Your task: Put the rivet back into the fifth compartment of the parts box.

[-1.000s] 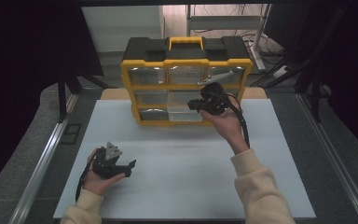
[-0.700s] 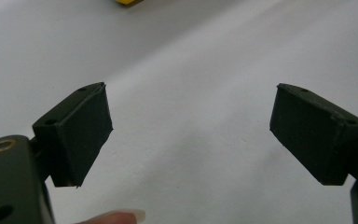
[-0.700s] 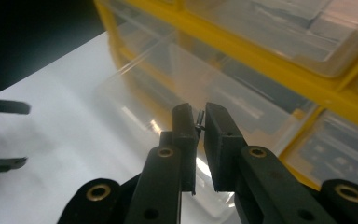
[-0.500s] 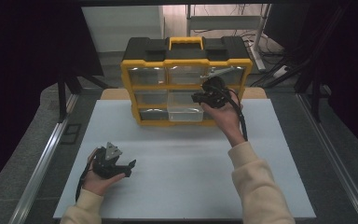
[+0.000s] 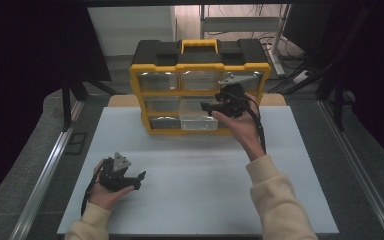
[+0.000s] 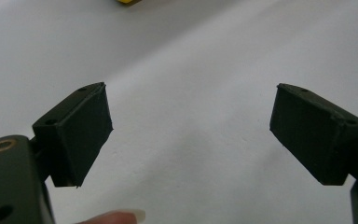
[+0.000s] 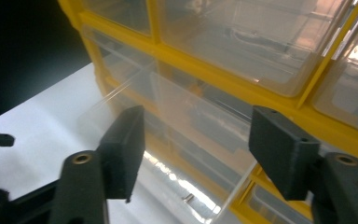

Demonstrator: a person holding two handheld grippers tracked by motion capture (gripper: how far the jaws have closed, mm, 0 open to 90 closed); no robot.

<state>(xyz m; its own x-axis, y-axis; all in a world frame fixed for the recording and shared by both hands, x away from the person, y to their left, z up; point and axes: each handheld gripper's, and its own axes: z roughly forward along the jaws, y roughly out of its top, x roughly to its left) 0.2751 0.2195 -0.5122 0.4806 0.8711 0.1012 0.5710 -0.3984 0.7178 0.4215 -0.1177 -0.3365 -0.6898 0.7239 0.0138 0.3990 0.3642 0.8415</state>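
Looking down in the high view, the yellow and black organizer box [image 5: 200, 87] stands upright at the far edge of the pale table [image 5: 200, 200]. The right gripper [image 5: 211, 106] is held up in front of the box's middle row, hiding part of the see-through drawers. Its jaws have just been opening. The left gripper [image 5: 139, 179] rests near the table's near left corner, well apart from the box. The room around is dark, with cables on the floor behind the box. A second ago the right gripper sat a little lower against the box.

In the left gripper view, its jaws stand wide apart over bare table [image 6: 191, 70]. A fingertip [image 6: 121, 217] is cut off at the bottom.

In the right gripper view, the jaws are spread, with the front of a pulled-out clear drawer [image 7: 186, 130] between them. The pads are not pressing it. What lies inside is hard to make out.
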